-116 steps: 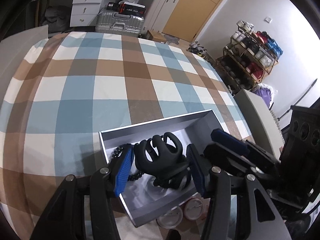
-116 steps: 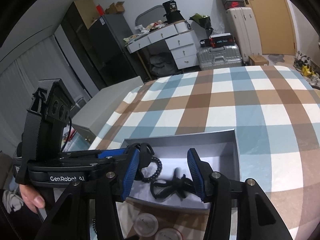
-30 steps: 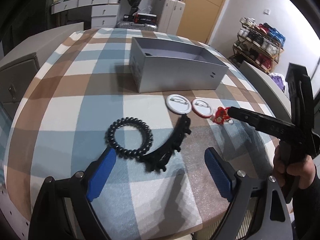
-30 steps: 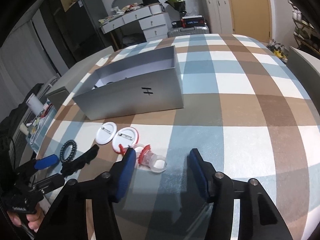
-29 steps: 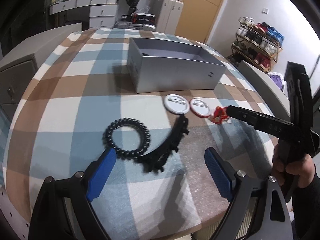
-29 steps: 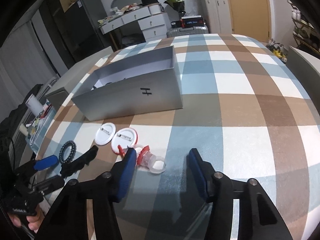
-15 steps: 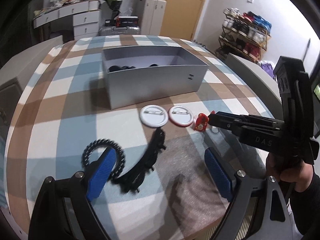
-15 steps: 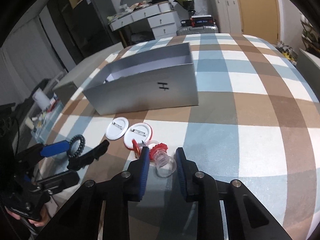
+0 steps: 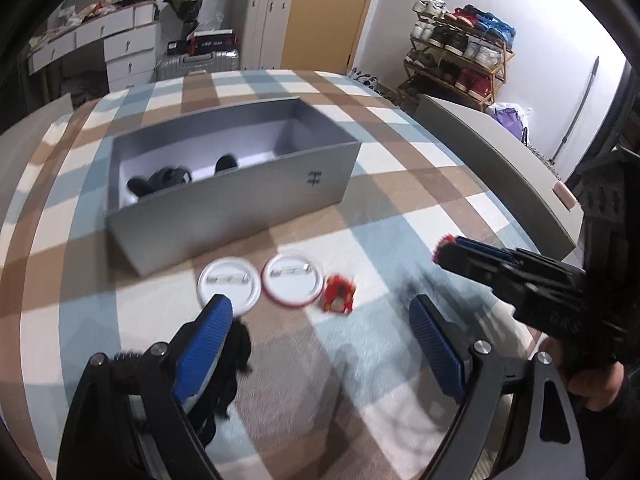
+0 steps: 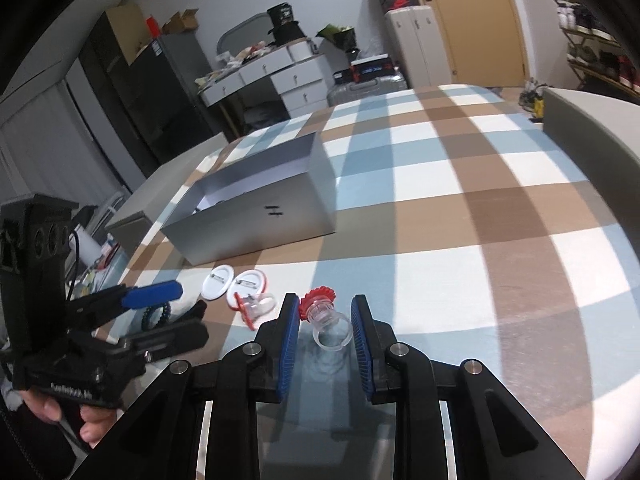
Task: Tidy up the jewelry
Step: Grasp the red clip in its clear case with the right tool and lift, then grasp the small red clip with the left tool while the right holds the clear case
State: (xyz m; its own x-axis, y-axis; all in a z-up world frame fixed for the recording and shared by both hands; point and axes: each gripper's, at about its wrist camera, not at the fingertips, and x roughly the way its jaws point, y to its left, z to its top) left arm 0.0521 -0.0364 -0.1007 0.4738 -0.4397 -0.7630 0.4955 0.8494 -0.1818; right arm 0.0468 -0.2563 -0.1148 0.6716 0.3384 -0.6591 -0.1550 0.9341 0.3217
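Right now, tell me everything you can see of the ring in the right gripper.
The ring has a clear, plastic-looking band and a red ruffled flower top. It sits between the right gripper's blue fingers, band toward the camera, flower pointing away. It looks lifted off the checked tablecloth. The pads appear to pinch the band.

The open grey rectangular cardboard box [image 9: 240, 208] carries a small dark mark on its near wall, shaped like an "H" but too blurred to confirm. White lettering on the black left tongs [image 10: 160, 308], below the box, is unreadable.
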